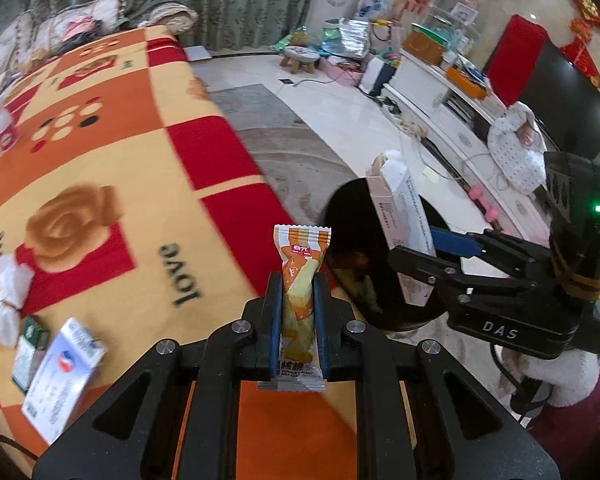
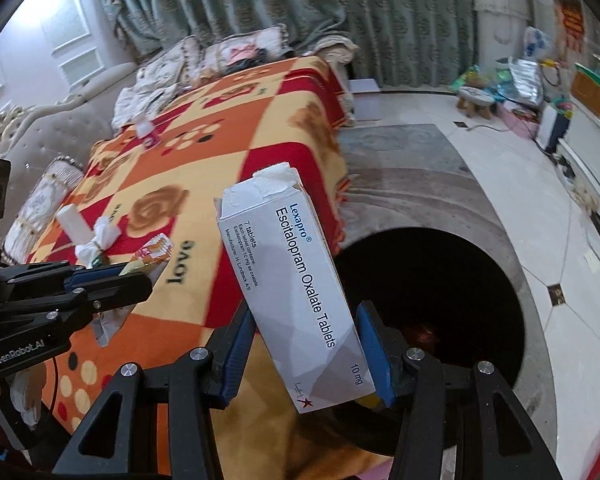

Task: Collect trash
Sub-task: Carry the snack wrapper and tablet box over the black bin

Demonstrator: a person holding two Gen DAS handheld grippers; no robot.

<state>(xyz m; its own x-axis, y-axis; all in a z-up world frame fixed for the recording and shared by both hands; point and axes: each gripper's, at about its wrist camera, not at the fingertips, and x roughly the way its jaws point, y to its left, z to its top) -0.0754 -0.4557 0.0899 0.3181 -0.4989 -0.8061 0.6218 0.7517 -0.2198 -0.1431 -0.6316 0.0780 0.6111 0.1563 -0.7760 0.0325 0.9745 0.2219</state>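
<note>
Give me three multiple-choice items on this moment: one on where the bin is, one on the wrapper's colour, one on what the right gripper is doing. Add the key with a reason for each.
1. Where does the black bin stand?
A. on the blanket
B. on the floor beside the blanket-covered table
C. on the TV cabinet

2. What colour is the snack wrapper in the left gripper?
A. orange and white
B. blue and silver
C. all black

3. What is the state of the right gripper?
A. open and empty
B. shut on a tissue
C. shut on the white tablet box

Key: 1 B, the bin's dark opening sits on the floor at the edge of the blanket. 2 A, orange and white stripes show at its top. 3 C, both blue pads press the box's sides.
</note>
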